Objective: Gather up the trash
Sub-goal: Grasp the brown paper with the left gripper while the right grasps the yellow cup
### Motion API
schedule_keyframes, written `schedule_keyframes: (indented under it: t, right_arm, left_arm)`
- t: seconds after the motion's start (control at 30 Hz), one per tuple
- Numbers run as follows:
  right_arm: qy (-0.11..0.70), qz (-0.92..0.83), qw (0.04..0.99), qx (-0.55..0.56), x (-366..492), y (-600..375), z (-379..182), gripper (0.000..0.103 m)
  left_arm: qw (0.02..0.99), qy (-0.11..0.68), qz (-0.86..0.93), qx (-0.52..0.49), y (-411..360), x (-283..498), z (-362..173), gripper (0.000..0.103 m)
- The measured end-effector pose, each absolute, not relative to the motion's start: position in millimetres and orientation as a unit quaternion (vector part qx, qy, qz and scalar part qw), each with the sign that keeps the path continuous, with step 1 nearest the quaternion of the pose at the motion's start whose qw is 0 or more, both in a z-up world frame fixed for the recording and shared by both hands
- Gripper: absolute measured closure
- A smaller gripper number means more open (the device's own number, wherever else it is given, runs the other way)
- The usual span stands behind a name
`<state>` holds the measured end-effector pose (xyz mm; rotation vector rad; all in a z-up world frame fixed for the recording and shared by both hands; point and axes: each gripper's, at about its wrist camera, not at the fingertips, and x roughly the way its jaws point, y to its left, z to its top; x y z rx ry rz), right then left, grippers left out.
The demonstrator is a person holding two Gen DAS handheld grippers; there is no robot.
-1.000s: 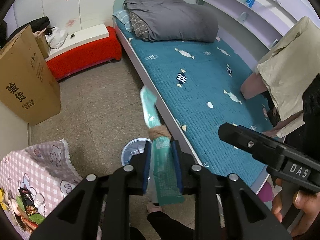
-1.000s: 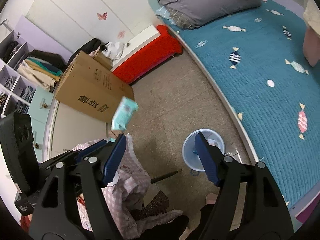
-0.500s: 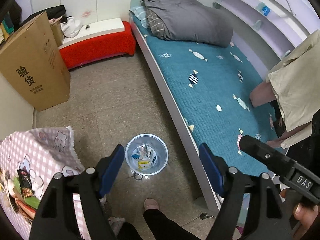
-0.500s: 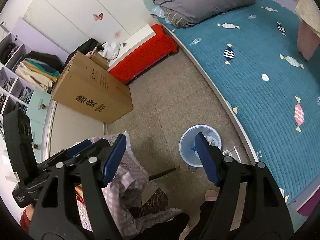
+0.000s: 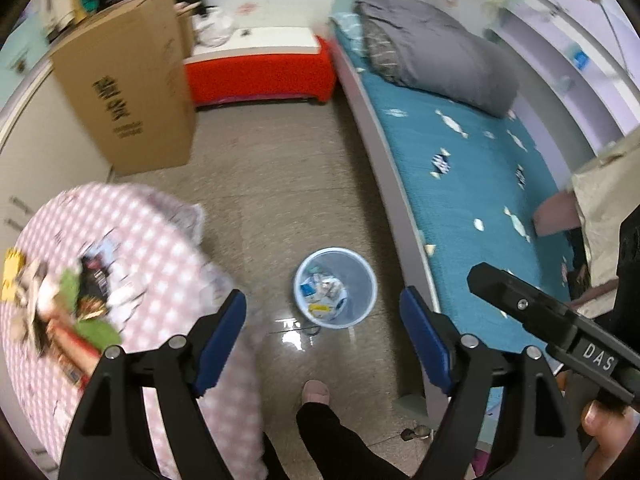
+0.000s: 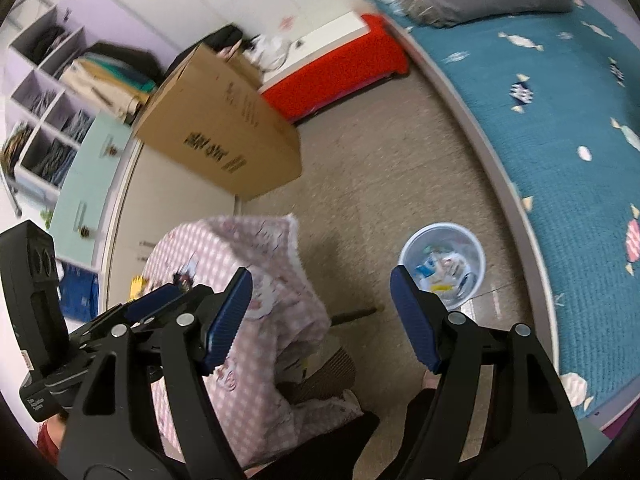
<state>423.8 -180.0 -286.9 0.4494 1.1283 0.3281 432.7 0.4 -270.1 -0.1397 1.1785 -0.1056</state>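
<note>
Some trash is binned, but more waits on the tabletop.

In your left wrist view, your left gripper [image 5: 322,314] has its jaws spread wide and empty above the blue bin [image 5: 335,287], which already holds wrappers; a heap of trash [image 5: 60,312] lies on the checked tabletop [image 5: 160,248]. In your right wrist view, your right gripper [image 6: 322,314] also stands wide and empty, with the bin beside the bed [image 6: 560,120].
</note>
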Motion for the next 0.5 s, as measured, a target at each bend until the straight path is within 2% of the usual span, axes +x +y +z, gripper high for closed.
schedule_keyframes:
  t: [0.27, 0.5]
  right_arm:
    - [0.544, 0.198, 0.797, 0.173, 405, -75, -293, 0.032]
    - [0.552, 0.226, 0.79, 0.14, 379, 43, -299, 0.032]
  left_arm:
    - [0.825, 0.556, 0.008, -0.105, 113, 392, -277, 0.025]
    - [0.822, 0.549, 0.062, -0.135, 244, 349, -282, 0.025]
